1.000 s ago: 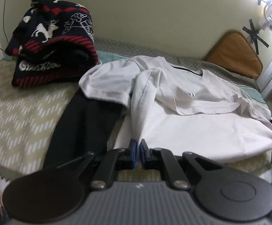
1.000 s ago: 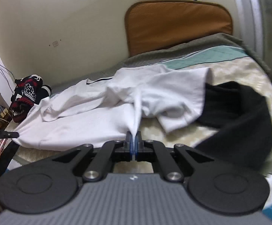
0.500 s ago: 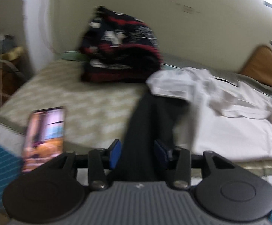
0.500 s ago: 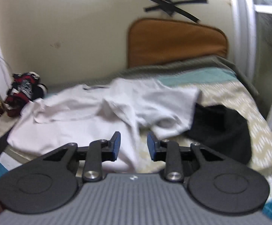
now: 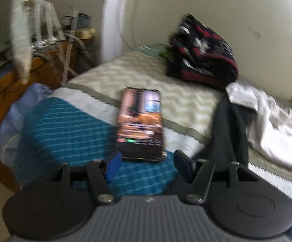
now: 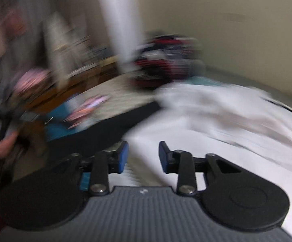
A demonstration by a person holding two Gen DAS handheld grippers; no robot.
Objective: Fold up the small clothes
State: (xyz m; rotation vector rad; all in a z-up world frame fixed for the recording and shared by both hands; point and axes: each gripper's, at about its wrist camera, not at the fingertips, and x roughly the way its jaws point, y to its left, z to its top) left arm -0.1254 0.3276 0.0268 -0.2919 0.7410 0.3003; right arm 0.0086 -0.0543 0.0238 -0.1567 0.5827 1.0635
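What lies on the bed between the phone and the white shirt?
In the left wrist view, a black garment lies between the phone and the white shirt, its far end tucked under the shirt's edge.

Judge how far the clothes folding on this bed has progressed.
Done: the patterned sweater lies folded by the wall. In hand: nothing; both hand-held grippers, left and right, are opening and empty. Left: the white shirt lies rumpled, the black garment unfolded.

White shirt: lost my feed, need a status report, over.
Both grippers opening, empty. White shirt loose on bed. Phone lies ahead of left gripper.
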